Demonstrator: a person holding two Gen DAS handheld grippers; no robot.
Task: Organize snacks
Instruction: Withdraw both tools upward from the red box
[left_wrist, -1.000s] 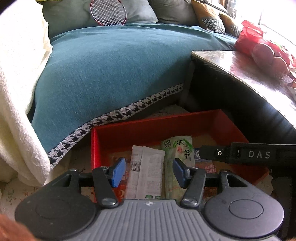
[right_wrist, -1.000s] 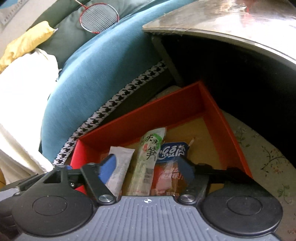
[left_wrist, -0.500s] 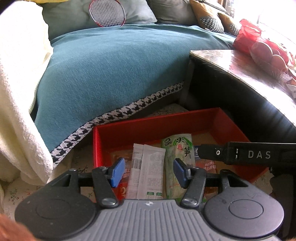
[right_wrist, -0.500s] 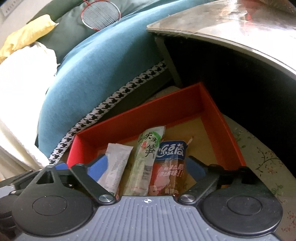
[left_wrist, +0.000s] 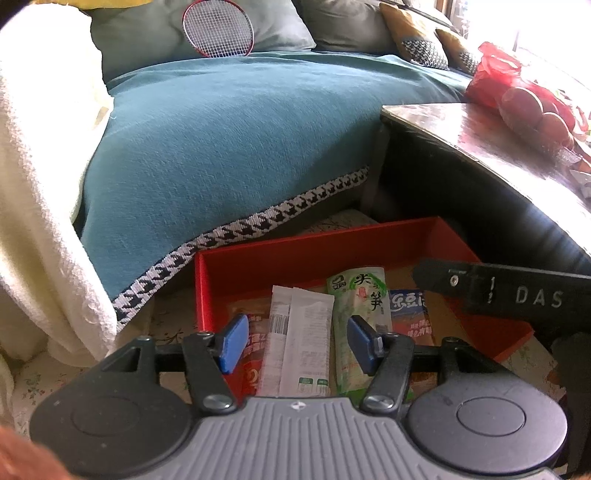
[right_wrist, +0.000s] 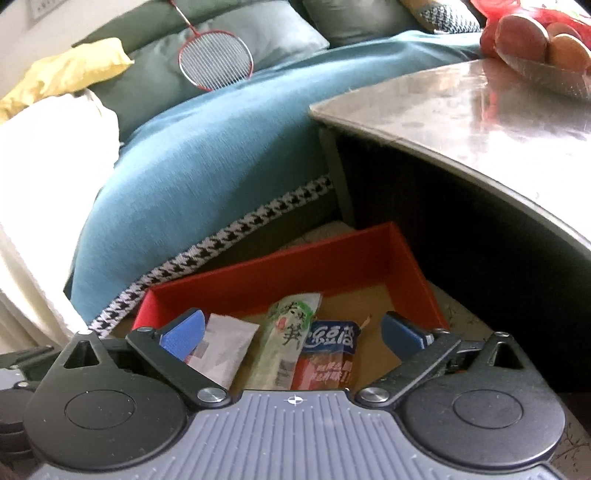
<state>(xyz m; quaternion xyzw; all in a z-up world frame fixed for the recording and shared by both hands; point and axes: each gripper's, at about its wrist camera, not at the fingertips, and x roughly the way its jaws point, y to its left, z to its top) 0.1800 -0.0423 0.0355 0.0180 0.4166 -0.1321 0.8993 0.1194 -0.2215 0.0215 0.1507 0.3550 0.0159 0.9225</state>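
A red box (left_wrist: 314, 254) (right_wrist: 280, 273) sits on the floor by the sofa. In it lie a white packet (left_wrist: 299, 339) (right_wrist: 225, 350), a green packet (left_wrist: 360, 302) (right_wrist: 288, 339) and a blue and red packet (left_wrist: 408, 314) (right_wrist: 328, 354), side by side. My left gripper (left_wrist: 297, 343) is open and empty, held above the white packet. My right gripper (right_wrist: 295, 332) is wide open and empty, above the green and blue packets. Its arm (left_wrist: 509, 295) crosses the right of the left wrist view.
A teal sofa cover (left_wrist: 221, 147) with a houndstooth hem lies behind the box. A dark table (right_wrist: 480, 129) stands to the right, with a red bag of fruit (left_wrist: 517, 96) on it. A white blanket (left_wrist: 33, 203) hangs at left. A badminton racket (right_wrist: 216, 66) rests on cushions.
The right gripper has opened wider and pulled back and up from the box. The left gripper has risen a little and stays open.
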